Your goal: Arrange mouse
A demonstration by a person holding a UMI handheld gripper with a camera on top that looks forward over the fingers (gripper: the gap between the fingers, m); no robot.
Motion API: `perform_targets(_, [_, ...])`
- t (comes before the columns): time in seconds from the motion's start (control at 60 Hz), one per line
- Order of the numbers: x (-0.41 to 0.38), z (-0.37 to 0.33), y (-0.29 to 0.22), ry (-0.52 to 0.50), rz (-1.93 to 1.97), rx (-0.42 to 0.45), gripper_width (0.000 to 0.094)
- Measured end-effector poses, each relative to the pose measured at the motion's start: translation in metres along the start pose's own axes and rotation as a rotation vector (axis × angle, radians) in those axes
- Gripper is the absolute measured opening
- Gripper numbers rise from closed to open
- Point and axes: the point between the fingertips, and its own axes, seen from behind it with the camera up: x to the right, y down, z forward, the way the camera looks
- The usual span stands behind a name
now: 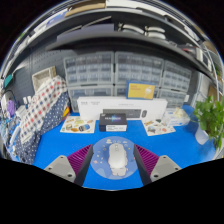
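Note:
A white mouse (118, 158) lies on a round light-blue mouse pad (99, 167) with small printed figures, on a blue table (185, 150). My gripper (112, 146) is open and low over the pad. The mouse rests between the two fingers with a gap at either side. The magenta-padded fingers (78, 158) flank the round pad, one at the left and one at the right. The mouse's near end is hidden below the view.
Beyond the fingers stand a black box (113, 120), a white box (120, 105) and two trays of small items (77, 124) (160, 126). A person in a plaid shirt (45, 105) sits at the left. A green plant (210, 115) is at the right; shelves line the back.

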Motion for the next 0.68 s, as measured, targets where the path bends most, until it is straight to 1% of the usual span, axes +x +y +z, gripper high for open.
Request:
perform_targets(0.05, [0.001,-0.024,-0.006,0.008,0.007,0.029,0.082])
perform_targets(0.2, [0.0,-0.081,-0.01,0.016,0.011,0.075,0.0824])
perform_targets(0.333, [0.002,-0.11,0.0,0.035,0.014,0.068,0.0824])
perform_targets(0.417, [-0.001,-0.122,0.005,0.028,0.009,0.067,0.0825])
perform_targets(0.683, [0.003,-0.139,0.016,0.041,0.019,0.057,0.0825])
